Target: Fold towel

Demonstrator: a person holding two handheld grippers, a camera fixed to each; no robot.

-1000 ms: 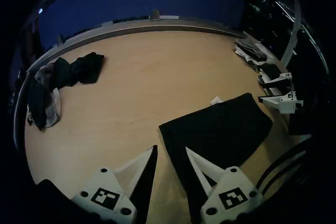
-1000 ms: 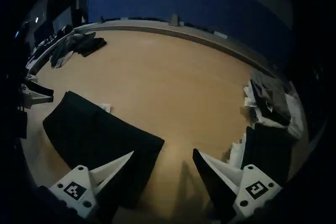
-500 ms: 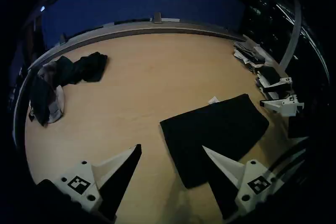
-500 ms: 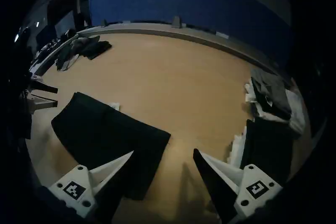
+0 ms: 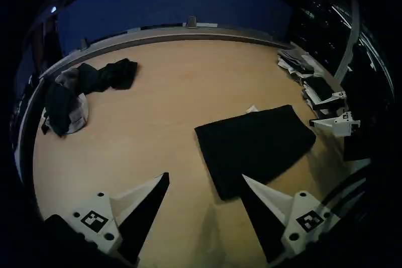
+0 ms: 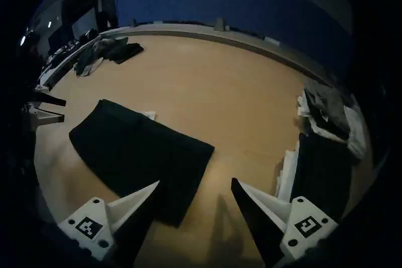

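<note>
Towel flat on table, just ahead. My left claw wide, empty; right claw wide, empty too. Next, I think: pinch both near corners, lift together, match edges.

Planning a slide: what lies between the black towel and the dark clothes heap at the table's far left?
Bare wooden tabletop, seen in the left gripper view, separates towel and clothes heap; nothing lies there.

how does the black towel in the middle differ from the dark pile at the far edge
The black towel lies flat, a neat rectangle; the dark pile is crumpled. The towel sits mid-table; the pile lies by the far edge of the table. Both are dark cloth.
</note>
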